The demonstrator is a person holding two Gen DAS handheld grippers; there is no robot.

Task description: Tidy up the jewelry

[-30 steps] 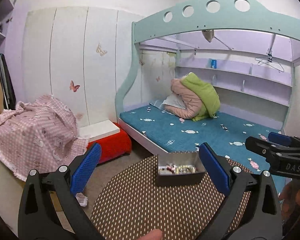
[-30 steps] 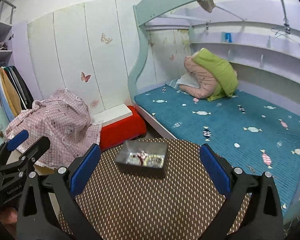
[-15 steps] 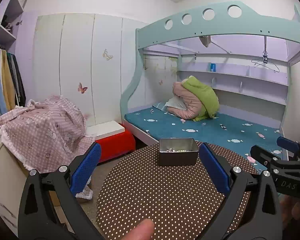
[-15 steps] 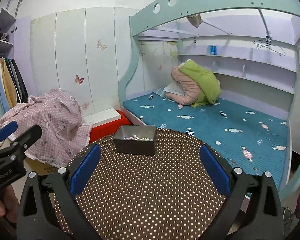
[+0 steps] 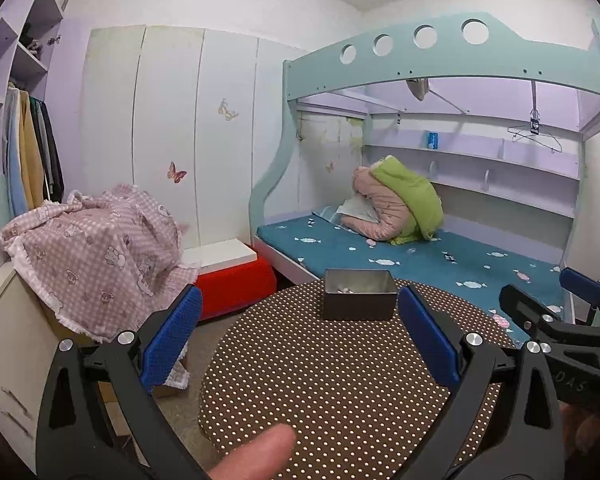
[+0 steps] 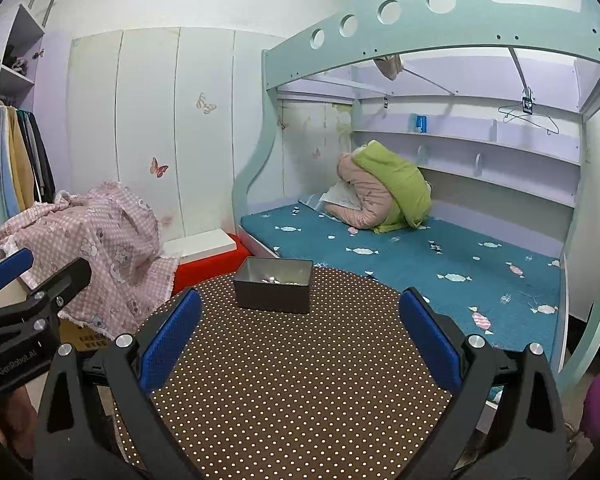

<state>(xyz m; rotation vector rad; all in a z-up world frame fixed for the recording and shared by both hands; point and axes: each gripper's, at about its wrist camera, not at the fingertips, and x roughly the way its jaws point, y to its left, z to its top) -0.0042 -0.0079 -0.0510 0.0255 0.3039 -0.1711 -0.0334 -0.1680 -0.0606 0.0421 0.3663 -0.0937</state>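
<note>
Both tongs stand wide and hold nothing: the left gripper [image 5: 299, 330] and right gripper [image 6: 300, 330] hover over the near side of the dotted round table [image 6: 300, 380]. The jewelry [image 6: 278, 280] lies in the metal tin [image 6: 273, 290] at the far edge; nothing lies loose, so this fits sorting about to start or already finished

Tin [image 5: 358, 295] on table [image 5: 340, 380] far edge; bed [image 5: 440, 256] behind; cloth heap [image 5: 96, 248] left of table.

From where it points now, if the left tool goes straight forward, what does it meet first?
Probably the metal tin on the dotted round table. The left tool is open and empty, and the tin sits almost centred ahead of it. How high the tool is above the table is unclear.
</note>
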